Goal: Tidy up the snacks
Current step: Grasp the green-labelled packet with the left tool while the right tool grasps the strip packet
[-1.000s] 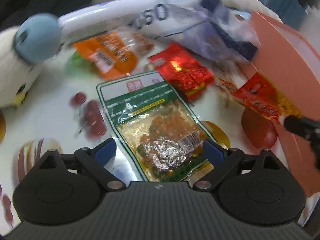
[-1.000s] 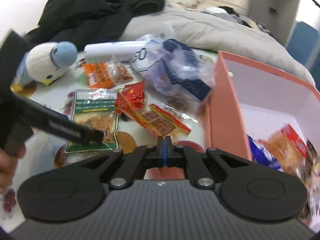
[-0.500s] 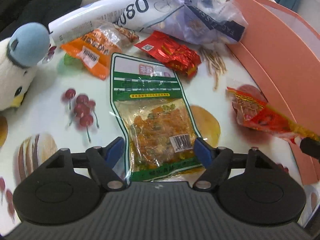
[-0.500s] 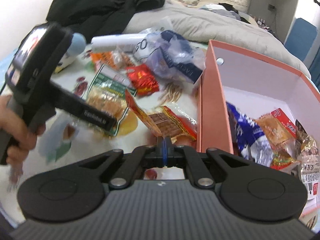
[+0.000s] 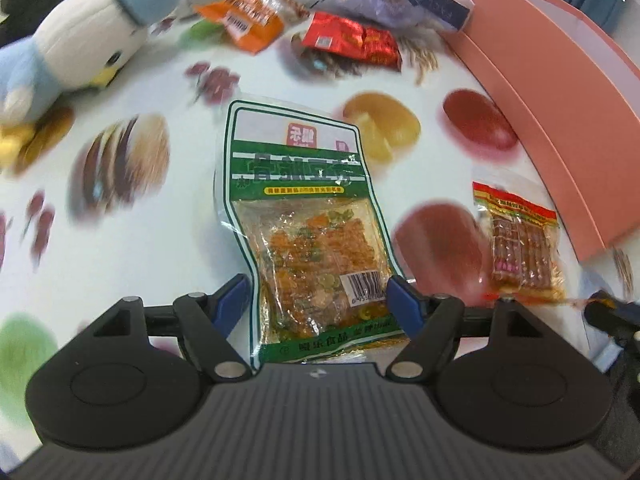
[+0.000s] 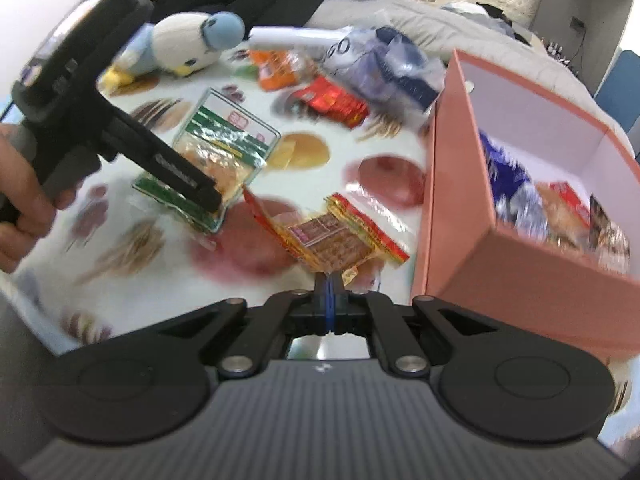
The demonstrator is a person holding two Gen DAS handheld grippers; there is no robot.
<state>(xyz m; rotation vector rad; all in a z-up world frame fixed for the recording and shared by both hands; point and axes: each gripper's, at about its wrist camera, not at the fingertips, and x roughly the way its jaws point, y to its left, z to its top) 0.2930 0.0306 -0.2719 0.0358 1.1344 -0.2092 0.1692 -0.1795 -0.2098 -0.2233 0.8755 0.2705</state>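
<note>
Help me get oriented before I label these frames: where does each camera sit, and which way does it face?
Left wrist: on the left gripper, looking down its open fingers at the green snack packet on the fruit-print tablecloth.
Right wrist: on the right gripper, shut on the red-and-yellow snack packet, facing the pink box; the person's left hand shows.
Shared: both packets, the box and the plush bird.

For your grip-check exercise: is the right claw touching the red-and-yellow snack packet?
Touching. The right wrist view shows the right claw shut on the edge of the red-and-yellow snack packet, which sticks out from between its fingertips.
</note>
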